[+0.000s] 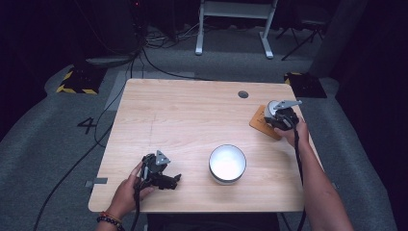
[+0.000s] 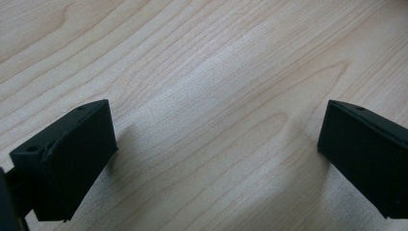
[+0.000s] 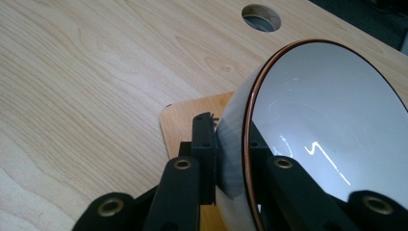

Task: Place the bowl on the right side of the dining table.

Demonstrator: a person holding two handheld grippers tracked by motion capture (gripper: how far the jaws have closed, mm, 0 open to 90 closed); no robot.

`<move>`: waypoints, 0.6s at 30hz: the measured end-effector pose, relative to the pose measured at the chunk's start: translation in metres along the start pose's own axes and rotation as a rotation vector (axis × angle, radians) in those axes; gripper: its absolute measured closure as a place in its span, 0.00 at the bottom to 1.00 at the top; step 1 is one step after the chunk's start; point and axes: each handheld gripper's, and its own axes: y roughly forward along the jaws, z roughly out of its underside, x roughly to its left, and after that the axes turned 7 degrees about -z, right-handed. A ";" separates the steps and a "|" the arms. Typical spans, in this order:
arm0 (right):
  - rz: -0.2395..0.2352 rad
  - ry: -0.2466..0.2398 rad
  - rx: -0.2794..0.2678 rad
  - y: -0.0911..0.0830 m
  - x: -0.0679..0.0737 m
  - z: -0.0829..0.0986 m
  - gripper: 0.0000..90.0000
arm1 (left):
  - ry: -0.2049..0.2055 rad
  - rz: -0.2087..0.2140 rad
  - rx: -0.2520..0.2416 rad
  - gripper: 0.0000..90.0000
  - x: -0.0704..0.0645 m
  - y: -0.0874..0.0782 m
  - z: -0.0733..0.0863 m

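Note:
A small grey bowl [image 3: 327, 120] with a thin brown rim is tilted over a square wooden mat [image 3: 187, 120] near the table's right edge. My right gripper [image 3: 231, 139] is shut on the bowl's wall, one jaw outside and one inside the rim. From above, the right gripper [image 1: 278, 118] covers most of the grey bowl [image 1: 272, 108] and the mat [image 1: 260, 124]. A larger white bowl [image 1: 227, 163] stands upright near the front middle of the table. My left gripper [image 1: 171, 181] rests low at the front left, left of the white bowl. The left gripper [image 2: 216, 130] is open over bare wood.
The light wooden table [image 1: 183, 110] has a round cable hole [image 1: 243, 94] at its back right, just beyond the mat. Cables run across the grey floor on the left. A white desk frame [image 1: 235, 24] and yellow-black striped bases [image 1: 77, 82] stand behind the table.

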 end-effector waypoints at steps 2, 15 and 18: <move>0.005 0.000 0.009 0.005 0.000 -0.001 0.90 | -0.002 -0.002 0.002 0.00 0.000 0.000 0.000; 0.023 -0.013 0.036 0.014 0.004 -0.004 0.90 | -0.002 -0.001 0.002 0.00 0.000 0.000 0.000; -0.006 -0.005 0.015 0.013 0.003 -0.004 0.89 | -0.002 -0.002 0.001 0.00 0.000 0.000 0.000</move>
